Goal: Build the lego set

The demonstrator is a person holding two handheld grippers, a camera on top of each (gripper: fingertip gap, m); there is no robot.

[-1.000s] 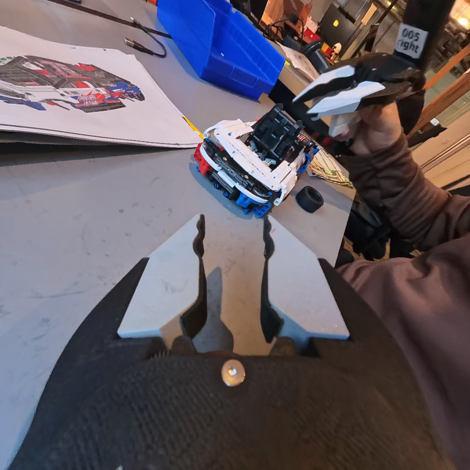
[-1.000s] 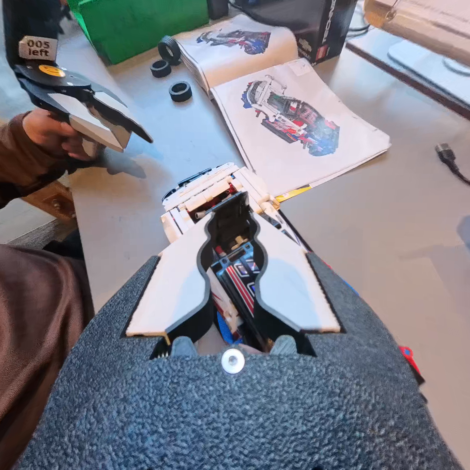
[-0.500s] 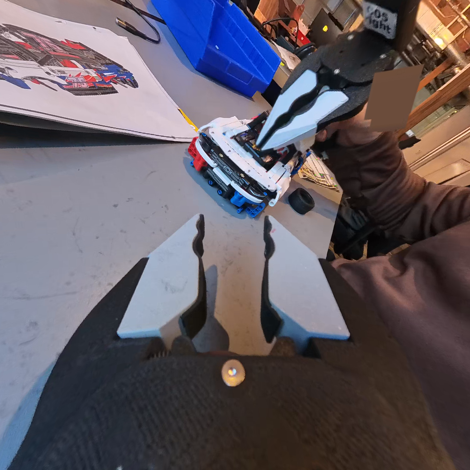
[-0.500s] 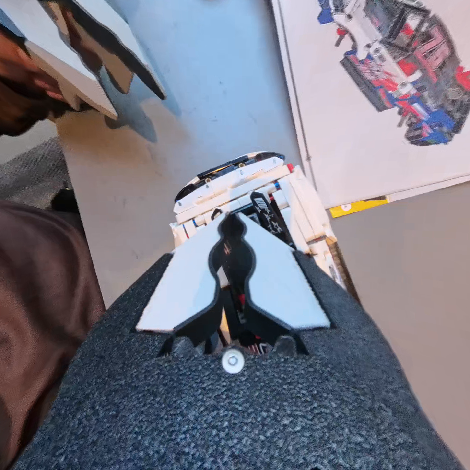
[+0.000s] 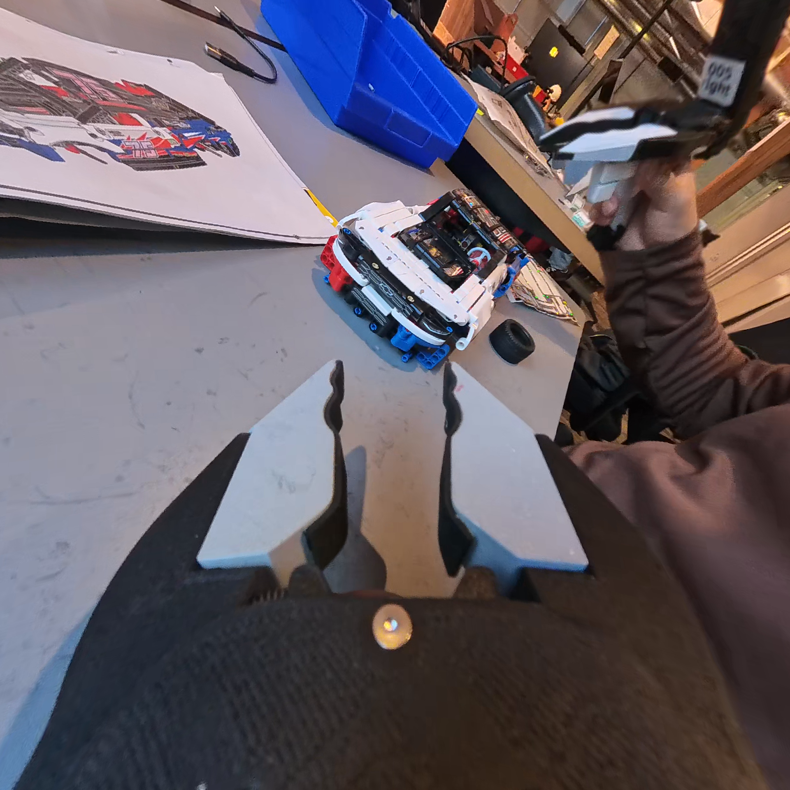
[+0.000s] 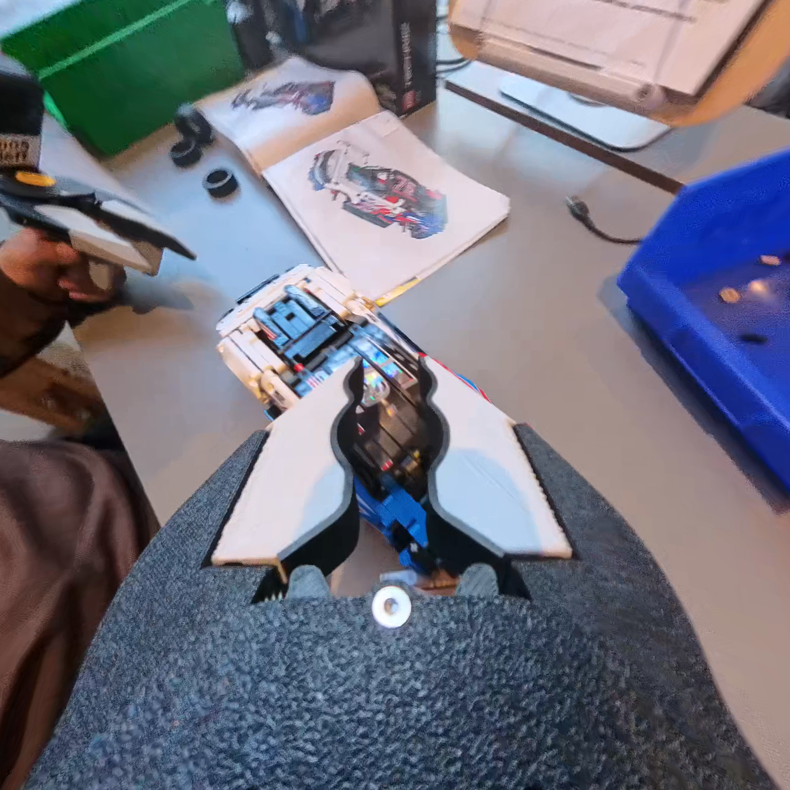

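Observation:
The white, black, blue and red lego car stands on the grey table, its nose toward my left gripper. That gripper is open and empty, low over the table just short of the car. My right gripper is open and empty, held in the air above the car. In the left wrist view it hangs high to the right of the car. A loose black tyre lies beside the car's right front corner.
The open instruction booklet lies beyond the car. Three more tyres lie by a green bin and a black box. A blue bin with small parts stands to the right, and a cable near it. About 30 centimeters separates my left fingertips from my right.
My right gripper came down onto the car's raised black part, then lifted up and away. That part now lies flat on the car. My left gripper stayed about where it was.

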